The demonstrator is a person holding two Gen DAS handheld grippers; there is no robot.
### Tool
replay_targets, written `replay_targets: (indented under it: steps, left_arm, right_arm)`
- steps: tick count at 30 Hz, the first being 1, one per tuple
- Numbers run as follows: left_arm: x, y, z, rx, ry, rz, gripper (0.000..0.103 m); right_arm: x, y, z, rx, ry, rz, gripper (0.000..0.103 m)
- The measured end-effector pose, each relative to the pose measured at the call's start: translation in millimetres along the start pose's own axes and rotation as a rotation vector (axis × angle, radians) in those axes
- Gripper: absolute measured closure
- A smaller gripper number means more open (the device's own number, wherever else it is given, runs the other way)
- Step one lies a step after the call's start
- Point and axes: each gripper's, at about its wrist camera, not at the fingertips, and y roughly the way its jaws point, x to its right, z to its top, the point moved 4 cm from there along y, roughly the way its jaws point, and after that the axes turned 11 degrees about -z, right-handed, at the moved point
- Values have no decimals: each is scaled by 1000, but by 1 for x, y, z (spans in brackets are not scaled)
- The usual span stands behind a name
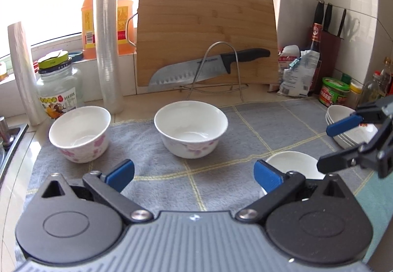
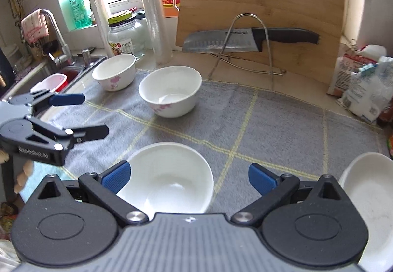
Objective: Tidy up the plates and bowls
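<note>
Hovering over the grey cloth [image 1: 172, 183], the left gripper [image 1: 194, 175] has its jaws spread wide with nothing between them. The right gripper [image 2: 189, 180] is likewise wide open and empty, above a plain bowl [image 2: 167, 178] whose near rim its body hides. In the left view that bowl [image 1: 294, 164] is half covered by a blue finger. Two flowered bowls [image 1: 191, 133] [image 1: 79, 133] stand apart further back, the left one at the cloth's edge. Stacked dishes [image 1: 343, 134] at right are partly blocked by the right gripper and cut off by the frame's edge in the right view.
</note>
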Motion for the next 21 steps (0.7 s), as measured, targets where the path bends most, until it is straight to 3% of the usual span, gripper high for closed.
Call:
replay_targets:
  steps: [6,21]
  left_arm:
    - [-10,23,5,-14,60,42,1]
    - [-27,89,6,-59,102,-7,1]
  right_arm:
    - [-2,22,27,-53,16,64,0]
    - [-18,102,96,-121,-11,167,0]
